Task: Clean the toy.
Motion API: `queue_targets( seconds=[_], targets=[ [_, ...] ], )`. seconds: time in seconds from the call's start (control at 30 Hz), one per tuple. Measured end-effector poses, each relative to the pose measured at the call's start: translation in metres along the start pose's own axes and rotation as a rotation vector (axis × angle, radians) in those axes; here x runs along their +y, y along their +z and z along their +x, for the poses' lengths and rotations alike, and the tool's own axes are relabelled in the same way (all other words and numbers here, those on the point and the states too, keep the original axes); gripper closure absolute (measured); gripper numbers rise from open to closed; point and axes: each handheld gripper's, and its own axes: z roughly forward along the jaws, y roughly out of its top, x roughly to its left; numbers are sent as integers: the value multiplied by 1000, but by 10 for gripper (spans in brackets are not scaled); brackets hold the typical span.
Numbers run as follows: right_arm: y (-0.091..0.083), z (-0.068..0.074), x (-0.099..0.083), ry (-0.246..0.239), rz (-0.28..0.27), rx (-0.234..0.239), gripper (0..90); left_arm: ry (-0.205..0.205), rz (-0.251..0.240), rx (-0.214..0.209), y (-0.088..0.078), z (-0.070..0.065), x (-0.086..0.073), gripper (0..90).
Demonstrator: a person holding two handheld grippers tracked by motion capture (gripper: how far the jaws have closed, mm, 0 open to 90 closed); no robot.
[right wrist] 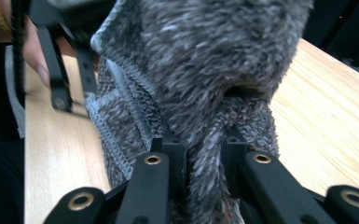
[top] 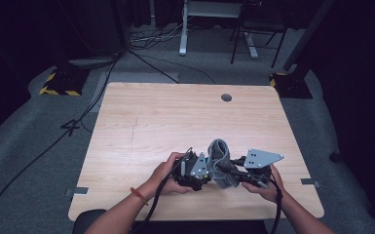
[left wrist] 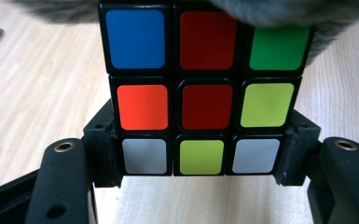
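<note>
1. Grey fuzzy cloth (top: 220, 163) sits bunched at the lower centre of the high view, on the pale wooden table (top: 151, 122), between the two grippers
2. Left gripper (left wrist: 200, 161), in its own view: jaws closed onto the bottom row of a puzzle cube (left wrist: 205, 93), one pad on each side edge; firm clamp, cube upright above the tabletop
3. Cube face toward the camera: blue, red, green across the top; orange, red, yellow-green in the middle; white, yellow-green, white along the bottom
4. Cloth drapes over the cube's top edge, at the upper margin of the left gripper view
5. Right gripper (right wrist: 205, 161), in its own view: jaws drawn in narrow on a fold of the cloth, fibres squeezed between the pads; cloth rises thick through the frame centre
6. High view: left gripper at lower centre-left, right gripper (top: 253, 170) at lower centre-right, each touching the cloth bundle; a hand behind each
7. Upper left of the right gripper view: the other gripper and a hand (right wrist: 32, 51), blurred, just beside the cloth
</note>
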Motion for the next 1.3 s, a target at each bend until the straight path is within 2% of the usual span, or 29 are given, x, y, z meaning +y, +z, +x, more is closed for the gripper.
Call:
queue_targets(
  seconds=[0.07,0.2,0.3,0.37,0.53,0.63,0.7,0.83,0.97,1.1,1.13,1.23,1.3],
  targets=[
    [3,0,2,4,-5,10,776,2,9,3,2,-1,0,339],
    [6,-6,-1,-7,36,-33,774,2,12,6,0,0,0,339],
    [9,-19,-13,37,75,-59,774,2,4,11,-3,0,0,339],
    [10,-25,-22,64,95,-60,774,-7,-14,13,-7,1,0,339],
    [13,-27,-34,100,124,-15,773,-22,-55,16,-14,3,0,339],
    [13,-27,-37,122,111,24,773,-33,-70,-4,-13,4,-1,338],
    [13,-26,-37,147,90,65,773,-36,-64,-18,-10,4,-2,336],
    [11,-26,-37,171,46,102,774,-38,-42,-20,-5,3,-4,331],
    [9,-23,-32,155,22,108,774,-44,-32,-27,-2,3,-5,329],
    [9,-18,-28,136,11,119,774,-34,-17,-32,2,1,-4,326],
    [10,-15,-27,127,19,121,773,-40,-25,-29,2,1,-4,310],
    [15,-9,-26,92,44,106,773,-30,-11,-20,2,1,-4,311],
    [15,-10,-25,97,38,104,773,-38,-23,-18,0,2,-5,316]
  ],
)
